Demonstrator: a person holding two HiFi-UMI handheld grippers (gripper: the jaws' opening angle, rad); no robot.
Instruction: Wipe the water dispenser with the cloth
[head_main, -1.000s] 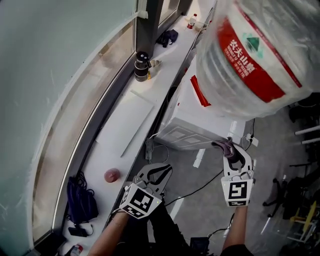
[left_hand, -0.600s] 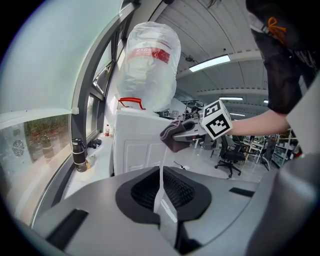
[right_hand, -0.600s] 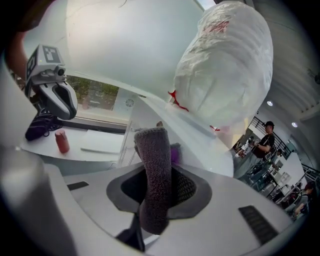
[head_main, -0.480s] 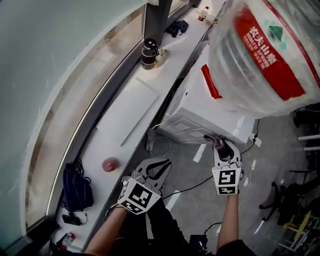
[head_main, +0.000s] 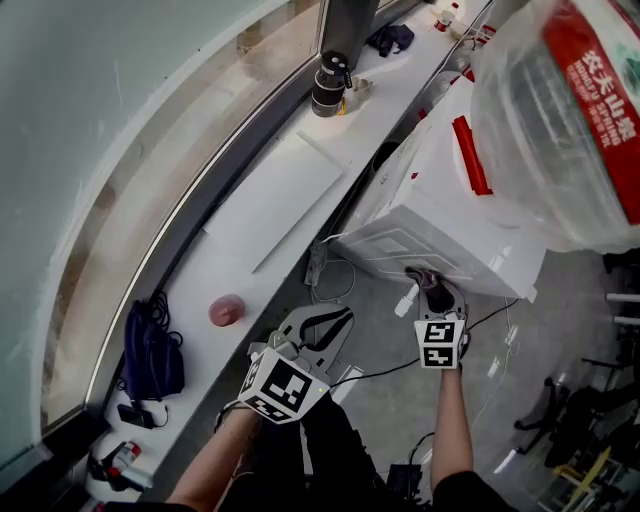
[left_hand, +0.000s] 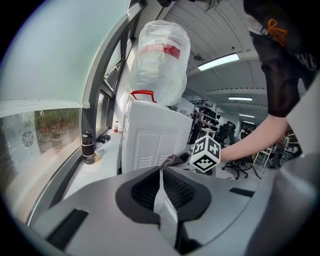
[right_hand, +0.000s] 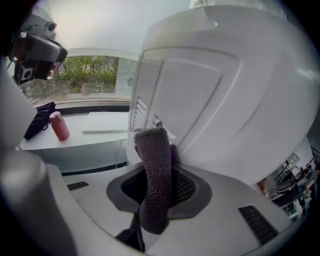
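Just ahead of right gripper (head_main: 432, 287), clamped on dark purplish-grey fuzzy cloth (right_hand: 154, 170), touching boxy white plastic water dispenser (right_hand: 235, 90); left gripper (left_hand: 161, 172) closed, empty. Could snag on vent slats (right_hand: 139, 107), tugging cloth loose.

2 grey hand-held grippers (head_main: 338, 318) (head_main: 437, 292), black-and-white marker cubes (head_main: 285, 388) (head_main: 440, 343)

Bright daylight through the window (head_main: 120, 150); shadows soft. A ceiling lamp (left_hand: 218, 61) glares. Gripper views fisheye-warped, corners dark, near foreground soft.
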